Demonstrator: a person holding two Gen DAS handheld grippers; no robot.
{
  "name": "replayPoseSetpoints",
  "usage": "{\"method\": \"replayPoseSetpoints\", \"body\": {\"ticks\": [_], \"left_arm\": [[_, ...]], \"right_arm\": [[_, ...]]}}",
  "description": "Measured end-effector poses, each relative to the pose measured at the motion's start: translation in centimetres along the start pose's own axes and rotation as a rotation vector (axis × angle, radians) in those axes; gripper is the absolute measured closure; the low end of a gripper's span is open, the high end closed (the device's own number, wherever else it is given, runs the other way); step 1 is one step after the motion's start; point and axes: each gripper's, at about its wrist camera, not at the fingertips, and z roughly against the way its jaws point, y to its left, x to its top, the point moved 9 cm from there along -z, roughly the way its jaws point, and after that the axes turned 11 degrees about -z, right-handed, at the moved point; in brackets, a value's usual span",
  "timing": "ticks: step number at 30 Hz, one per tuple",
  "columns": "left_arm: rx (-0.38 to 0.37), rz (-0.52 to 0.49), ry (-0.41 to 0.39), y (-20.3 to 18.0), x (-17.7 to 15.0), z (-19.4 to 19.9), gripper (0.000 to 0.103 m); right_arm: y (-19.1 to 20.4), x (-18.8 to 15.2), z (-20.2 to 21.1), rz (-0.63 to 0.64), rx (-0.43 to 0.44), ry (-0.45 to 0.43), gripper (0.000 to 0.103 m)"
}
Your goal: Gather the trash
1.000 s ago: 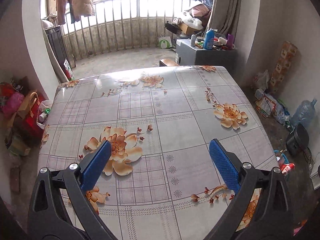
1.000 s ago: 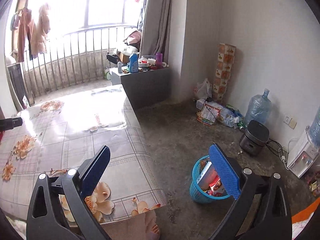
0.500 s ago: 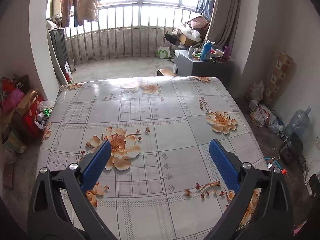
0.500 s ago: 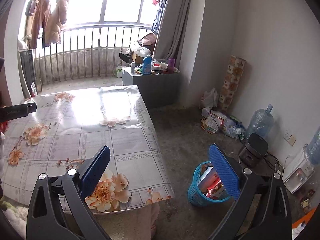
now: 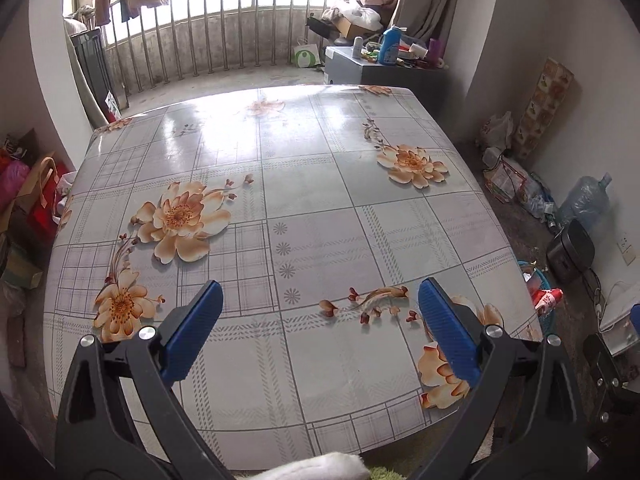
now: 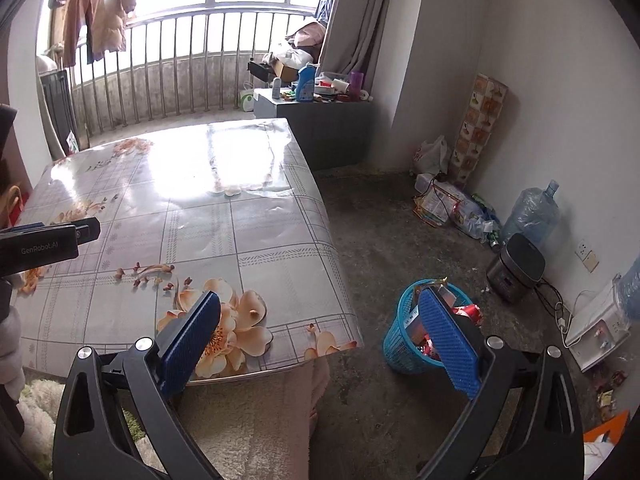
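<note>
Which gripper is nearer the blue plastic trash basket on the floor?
Right. The right gripper hangs by the table's corner beside the blue plastic trash basket; the left gripper sits over the tabletop, farther away.

Black-framed grippers, silver screws, ribbed blue fingers [image 5: 448,332], "GenRobot.AI" marking.

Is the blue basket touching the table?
Apart. The right wrist view shows bare floor between the blue basket and the table.

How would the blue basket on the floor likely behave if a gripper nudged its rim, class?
The blue basket is probably light: its wall is open plastic mesh, so it may slide on the floor. Wrappers stick up above its rim, so it could tip and spill. The thin rim would likely flex rather than stay stiff.
</note>
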Motion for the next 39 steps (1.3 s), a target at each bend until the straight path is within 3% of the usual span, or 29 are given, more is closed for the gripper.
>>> {"method": "replayPoseSetpoints", "body": {"ticks": [8, 12, 39], "left_arm": [[-0.013, -0.062, 0.032, -1.8, -0.9, -0.4, 0.009], [-0.02, -0.076, 0.063, -2.4, -1.3, -0.9, 0.009], [-0.008, -0.106, 0.039, -3.4, -0.8, -0.1, 0.009]], "right_arm": [[0.3, -2.3, -1.0, -0.032, 0.068, 0.102, 0.007], [-0.3, -2.9, -1.1, -0.035, 0.058, 0.108, 0.007], [-1.4, -2.9, -1.3, -0.081, 0.078, 0.103, 0.007]]}}
